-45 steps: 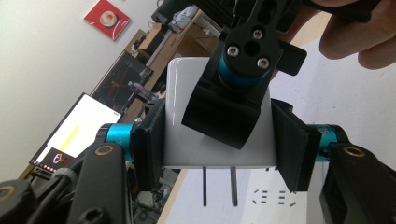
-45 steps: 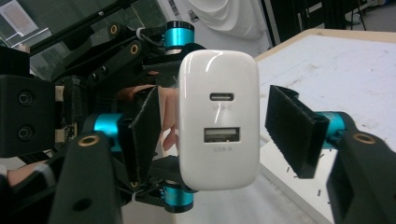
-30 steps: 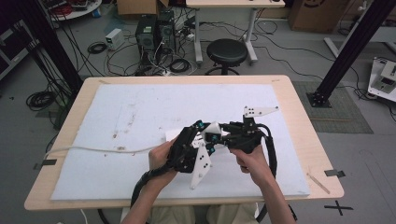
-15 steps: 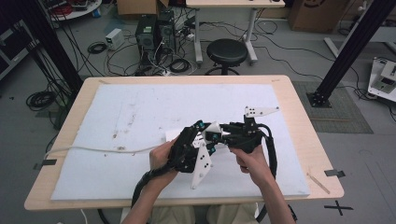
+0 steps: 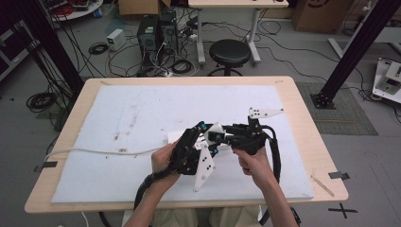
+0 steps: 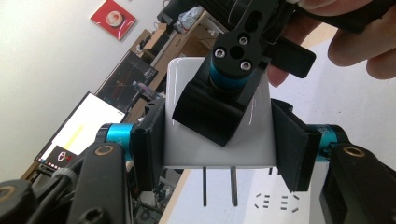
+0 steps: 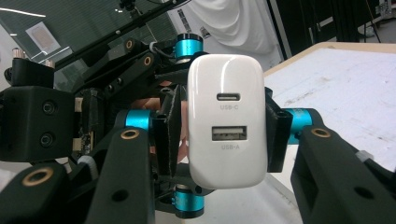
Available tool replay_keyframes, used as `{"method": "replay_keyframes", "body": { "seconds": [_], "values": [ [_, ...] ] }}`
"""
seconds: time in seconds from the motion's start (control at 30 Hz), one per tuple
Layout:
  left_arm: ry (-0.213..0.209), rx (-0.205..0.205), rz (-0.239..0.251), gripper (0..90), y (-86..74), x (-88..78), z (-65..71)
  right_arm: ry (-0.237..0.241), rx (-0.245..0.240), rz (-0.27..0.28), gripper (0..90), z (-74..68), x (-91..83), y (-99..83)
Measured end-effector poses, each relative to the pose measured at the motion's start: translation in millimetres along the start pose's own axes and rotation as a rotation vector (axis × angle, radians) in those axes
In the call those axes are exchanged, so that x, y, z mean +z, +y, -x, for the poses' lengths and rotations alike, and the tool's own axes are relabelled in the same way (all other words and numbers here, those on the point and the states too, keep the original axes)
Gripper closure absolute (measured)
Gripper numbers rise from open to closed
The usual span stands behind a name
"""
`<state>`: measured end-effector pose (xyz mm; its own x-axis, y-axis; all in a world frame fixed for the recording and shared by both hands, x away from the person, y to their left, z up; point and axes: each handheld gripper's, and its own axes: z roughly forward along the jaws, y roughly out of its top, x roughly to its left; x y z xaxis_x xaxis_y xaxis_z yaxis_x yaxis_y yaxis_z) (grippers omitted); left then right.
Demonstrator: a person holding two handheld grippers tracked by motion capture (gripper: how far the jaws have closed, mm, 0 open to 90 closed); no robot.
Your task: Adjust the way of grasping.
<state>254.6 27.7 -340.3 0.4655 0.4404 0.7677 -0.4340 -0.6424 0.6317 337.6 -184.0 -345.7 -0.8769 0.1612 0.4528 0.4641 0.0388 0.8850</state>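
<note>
A white USB charger (image 7: 227, 154) with a USB-C and a USB-A port is held up over the table's middle. My left gripper (image 6: 217, 135) is shut on it, pads (image 6: 152, 140) pressing two opposite sides, with its two plug pins (image 6: 219, 186) pointing toward the camera. My right gripper (image 7: 226, 130) faces the port end with the charger between its jaws, which have just been closing. One pad (image 7: 275, 133) meets the charger's side and a narrow gap shows at the other. In the high view both grippers, left (image 5: 207, 136) and right (image 5: 220, 137), meet tip to tip at the charger (image 5: 215, 128).
A white mat (image 5: 142, 113) covers the wooden table (image 5: 307, 142). A flat white socket strip (image 5: 176, 137) lies just left of the grippers, and a white cable (image 5: 94, 151) runs off to the left edge. A stool (image 5: 229, 53) and cables stand beyond the table.
</note>
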Motion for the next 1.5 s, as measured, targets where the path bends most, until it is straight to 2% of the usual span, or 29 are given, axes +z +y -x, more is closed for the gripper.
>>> {"method": "replay_keyframes", "body": {
  "seconds": [0.23,0.47,0.87,1.13,1.17,1.23,1.33,1.5],
  "values": [
    [0.004,-0.002,0.000,42.5,0.5,0.2,0.9,-0.002,0.000,-0.003,57.9,0.1,0.0,-0.1],
    [-0.007,0.000,-0.005,42.5,0.7,1.4,1.4,0.008,0.009,0.009,62.7,2.3,-1.9,-3.0],
    [-0.009,0.002,-0.011,42.4,-0.6,1.9,1.7,0.003,0.019,0.007,62.9,3.2,-1.4,-4.6],
    [-0.022,-0.031,-0.018,42.2,-2.6,4.0,1.7,-0.011,0.018,0.004,63.0,3.3,-0.6,-5.1],
    [-0.030,-0.057,-0.026,40.2,-3.6,5.3,0.7,-0.035,0.022,0.000,63.0,4.3,-0.9,-6.4],
    [-0.024,-0.059,-0.028,37.3,-3.6,5.5,0.2,-0.040,0.026,0.000,63.0,4.7,-0.8,-6.7],
    [-0.043,-0.071,-0.029,34.1,-4.6,6.4,-1.4,-0.053,0.032,0.007,63.0,6.4,-1.8,-7.5],
    [-0.049,-0.089,-0.026,27.8,-6.1,5.7,-2.4,-0.055,0.047,0.013,63.0,8.4,-3.9,-7.9]
  ]
}}
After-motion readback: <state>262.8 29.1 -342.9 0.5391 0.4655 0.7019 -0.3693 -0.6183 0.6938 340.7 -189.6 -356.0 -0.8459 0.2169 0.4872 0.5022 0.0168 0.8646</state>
